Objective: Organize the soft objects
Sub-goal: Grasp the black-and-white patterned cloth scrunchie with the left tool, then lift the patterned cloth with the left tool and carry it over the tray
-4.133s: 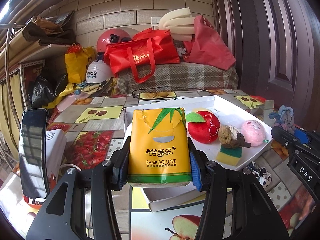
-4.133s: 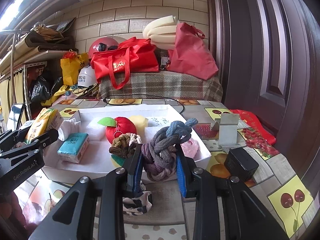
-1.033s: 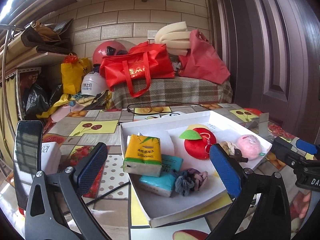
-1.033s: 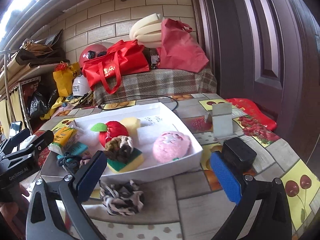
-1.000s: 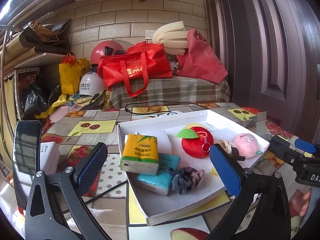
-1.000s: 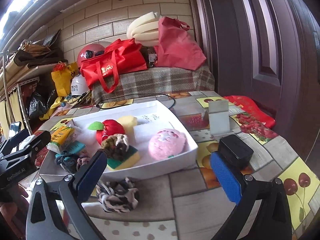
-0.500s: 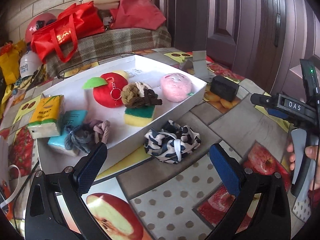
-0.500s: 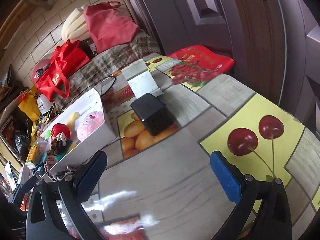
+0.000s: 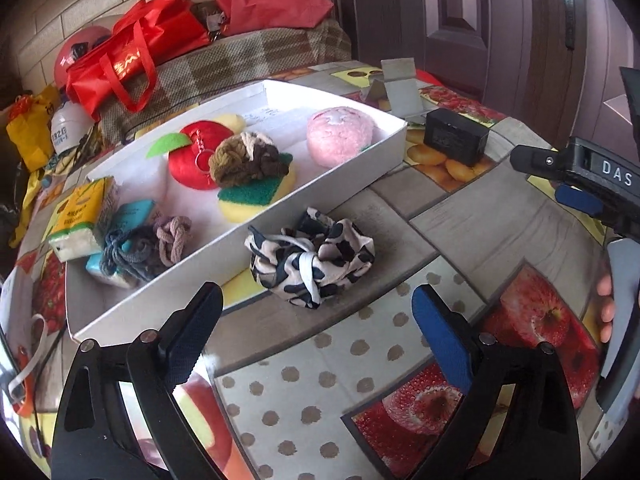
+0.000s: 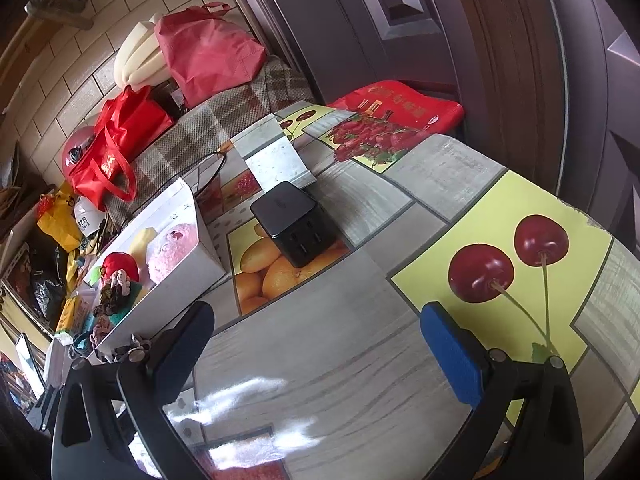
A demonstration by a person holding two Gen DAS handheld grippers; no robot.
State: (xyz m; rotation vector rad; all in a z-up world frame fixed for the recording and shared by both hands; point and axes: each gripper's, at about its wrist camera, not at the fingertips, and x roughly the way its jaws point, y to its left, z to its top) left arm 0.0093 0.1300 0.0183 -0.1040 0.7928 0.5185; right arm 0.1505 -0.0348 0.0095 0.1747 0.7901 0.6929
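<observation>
Left wrist view: the left gripper (image 9: 316, 312), jaws wide and just narrowing, faces the black-and-white scrunchie (image 9: 311, 258). Best straddle its bunched middle, clear of the white tray (image 9: 256, 248).

Black-framed left gripper (image 9: 316, 320), silver screws, one blue pad
</observation>
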